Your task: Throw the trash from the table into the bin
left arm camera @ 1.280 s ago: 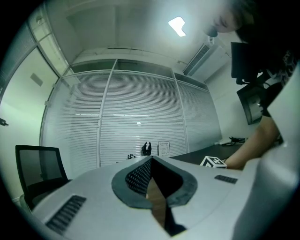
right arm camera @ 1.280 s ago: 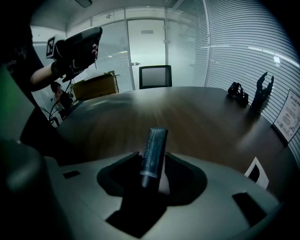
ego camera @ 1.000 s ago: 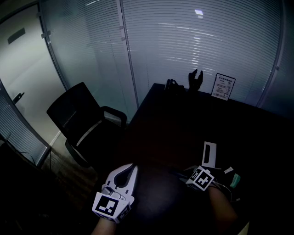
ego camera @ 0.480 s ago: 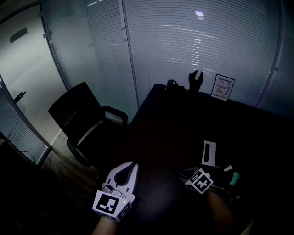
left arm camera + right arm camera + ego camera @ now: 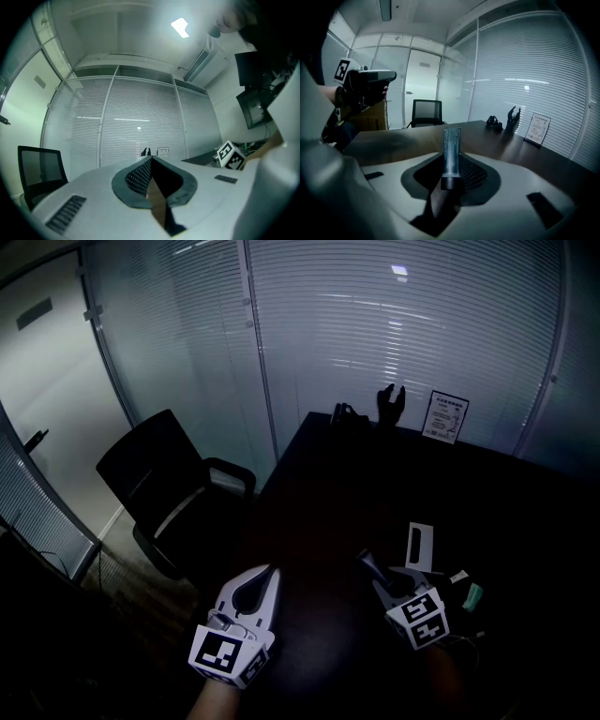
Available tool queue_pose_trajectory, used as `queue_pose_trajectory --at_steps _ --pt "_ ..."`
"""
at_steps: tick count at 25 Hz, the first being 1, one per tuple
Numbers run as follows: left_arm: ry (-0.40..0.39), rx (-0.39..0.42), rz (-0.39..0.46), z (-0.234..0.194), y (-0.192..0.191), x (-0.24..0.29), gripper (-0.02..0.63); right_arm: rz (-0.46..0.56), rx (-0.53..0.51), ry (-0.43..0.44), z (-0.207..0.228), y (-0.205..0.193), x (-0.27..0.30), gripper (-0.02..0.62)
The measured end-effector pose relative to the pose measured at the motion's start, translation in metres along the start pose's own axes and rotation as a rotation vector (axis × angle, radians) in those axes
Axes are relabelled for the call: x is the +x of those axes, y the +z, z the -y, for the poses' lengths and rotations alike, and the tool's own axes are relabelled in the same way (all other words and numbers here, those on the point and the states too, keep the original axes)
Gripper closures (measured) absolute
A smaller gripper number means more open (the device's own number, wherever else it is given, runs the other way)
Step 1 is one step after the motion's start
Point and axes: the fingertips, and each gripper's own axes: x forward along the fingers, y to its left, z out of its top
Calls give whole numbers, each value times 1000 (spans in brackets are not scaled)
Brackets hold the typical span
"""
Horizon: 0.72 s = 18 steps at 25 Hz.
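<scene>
My right gripper (image 5: 369,565) (image 5: 452,165) is lifted above the dark table (image 5: 319,493). Its jaws have just been closing and are now shut on a slim bluish tube (image 5: 451,149) with a dark cap, which points forward between the pads. The tube (image 5: 367,563) looks only like a dark stub in the head view. My left gripper (image 5: 266,578) (image 5: 151,161) hovers level at the table's near left edge, its jaws shut with nothing in them. On the table lie a white flat packet (image 5: 419,546) and small scraps (image 5: 472,596).
A black office chair (image 5: 161,486) stands left of the table. At the table's far end are a framed certificate (image 5: 442,416), a dark hand figurine (image 5: 389,402) and a small dark object (image 5: 348,414). Glass walls with blinds close off the back.
My right gripper has risen off the table and tipped forward with the tube in its jaws. The left gripper has hardly moved.
</scene>
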Motion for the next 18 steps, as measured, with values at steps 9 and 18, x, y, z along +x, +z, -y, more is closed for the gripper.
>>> queue_pose_trajectory --at_steps 9,18 --pt "4 -12 21 5 13 -13 606 214 103 -171 -2 56 -82 485" --pt "-17 -12 37 21 22 -30 606 336 116 -282 -32 70 -155 485"
